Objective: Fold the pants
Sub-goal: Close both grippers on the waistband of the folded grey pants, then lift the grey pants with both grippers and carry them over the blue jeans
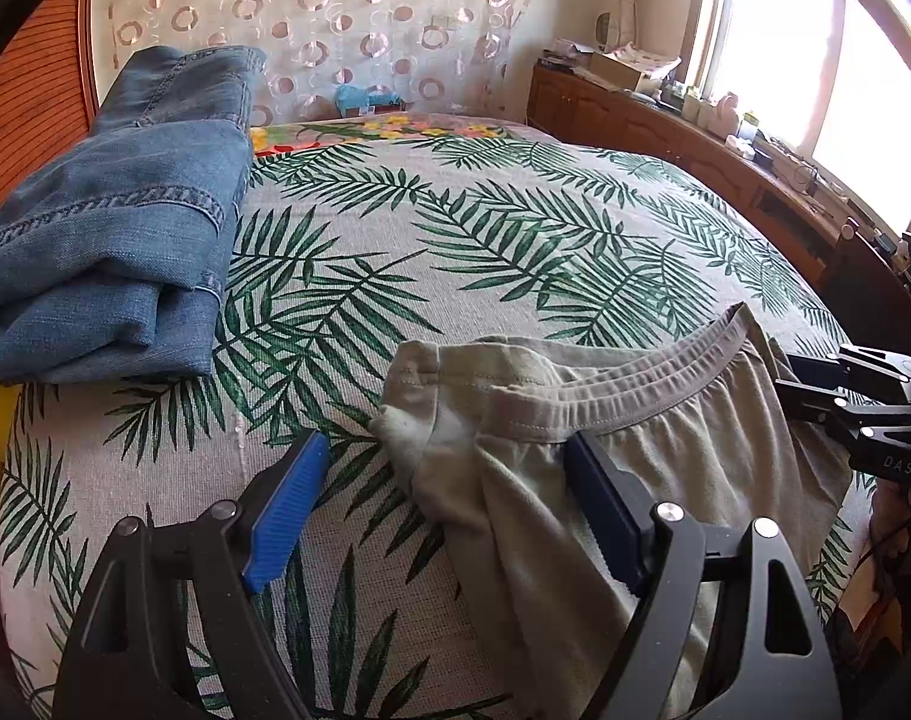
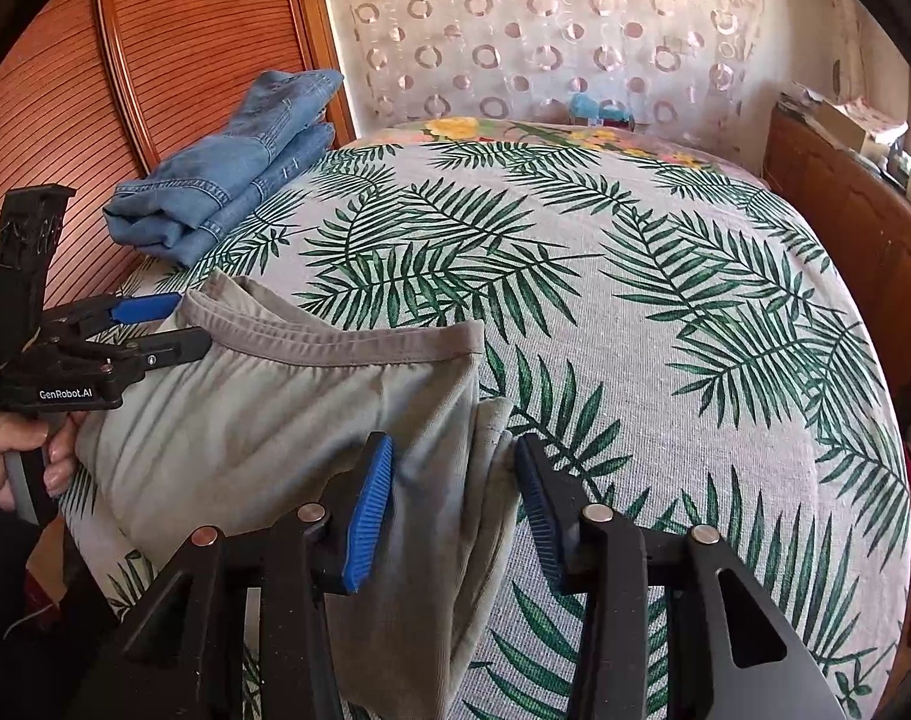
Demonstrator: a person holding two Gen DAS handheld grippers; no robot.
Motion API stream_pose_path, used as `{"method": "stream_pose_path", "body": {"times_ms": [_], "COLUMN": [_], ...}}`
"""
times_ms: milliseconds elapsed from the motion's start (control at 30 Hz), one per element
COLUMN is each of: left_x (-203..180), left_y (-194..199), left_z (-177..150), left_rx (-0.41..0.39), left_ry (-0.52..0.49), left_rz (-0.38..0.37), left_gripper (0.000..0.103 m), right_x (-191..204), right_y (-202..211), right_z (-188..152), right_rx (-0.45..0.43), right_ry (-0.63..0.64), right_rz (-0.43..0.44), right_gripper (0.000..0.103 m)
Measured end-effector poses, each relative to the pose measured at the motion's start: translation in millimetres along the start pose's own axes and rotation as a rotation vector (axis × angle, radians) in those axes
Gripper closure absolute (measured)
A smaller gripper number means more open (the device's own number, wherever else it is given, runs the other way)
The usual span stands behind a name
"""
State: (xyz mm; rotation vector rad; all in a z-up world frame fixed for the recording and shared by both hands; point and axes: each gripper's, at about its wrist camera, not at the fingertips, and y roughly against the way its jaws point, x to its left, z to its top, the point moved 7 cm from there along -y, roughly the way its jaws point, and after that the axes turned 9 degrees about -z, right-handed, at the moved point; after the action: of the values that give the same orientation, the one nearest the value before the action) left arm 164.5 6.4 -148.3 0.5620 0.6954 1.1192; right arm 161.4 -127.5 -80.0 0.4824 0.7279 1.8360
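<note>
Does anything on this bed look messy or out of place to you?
Mostly the grey pants: one waistband corner is flipped back and bunched, showing a pale inner patch, so they lie uneven. The folded jeans sit tidy near the headboard. The leaf bedspread looks smooth, with nothing spilled or torn.

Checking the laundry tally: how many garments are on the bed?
2: folded blue denim jeans at the far left by the wooden headboard; grey elastic-waist pants at the near edge. Others may be out of view.
</note>
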Motion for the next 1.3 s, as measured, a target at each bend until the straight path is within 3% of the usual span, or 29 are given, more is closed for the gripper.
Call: {"method": "stream_pose_path", "body": {"times_ms": [200,267,433,633,833,1300], "left_x": [0.3,0.9,-6.9,-16.9,-32.3,-59.0], "left_y": [-0.1,0.3,0.6,5.0,24.7,85.6], "left_z": [0.8,2.2,2.6,3.0,8.1,40.3], "left_rx": [-0.002,-0.007,-0.009,-0.024,-0.092,-0.273], "left_ry": [0.006,0.010,-0.008,-0.007,-0.045,-0.114], "left_rz": [-0.007,-0.019,-0.079,-0.122,-0.127,-0.126], "left_gripper": [0.021,0.026,0.059,0.081,0.086,0.087], "right_x": [1.3,1.7,1.4,3.5,5.9,8.5], "right_y": [-2.1,-2.2,-2.7,-2.1,0.4,54.7], "right_z": [-1.8,-1.8,-1.7,-1.9,-1.5,17.9], "right_rx": [-0.006,-0.007,-0.008,-0.009,-0.018,-0.181], "right_ry": [-0.009,-0.012,-0.022,-0.018,-0.016,-0.007], "right_rz": [0.014,0.023,0.032,0.032,0.038,0.021], "right_gripper": [0.078,0.082,0.083,0.086,0.090,0.091]}}
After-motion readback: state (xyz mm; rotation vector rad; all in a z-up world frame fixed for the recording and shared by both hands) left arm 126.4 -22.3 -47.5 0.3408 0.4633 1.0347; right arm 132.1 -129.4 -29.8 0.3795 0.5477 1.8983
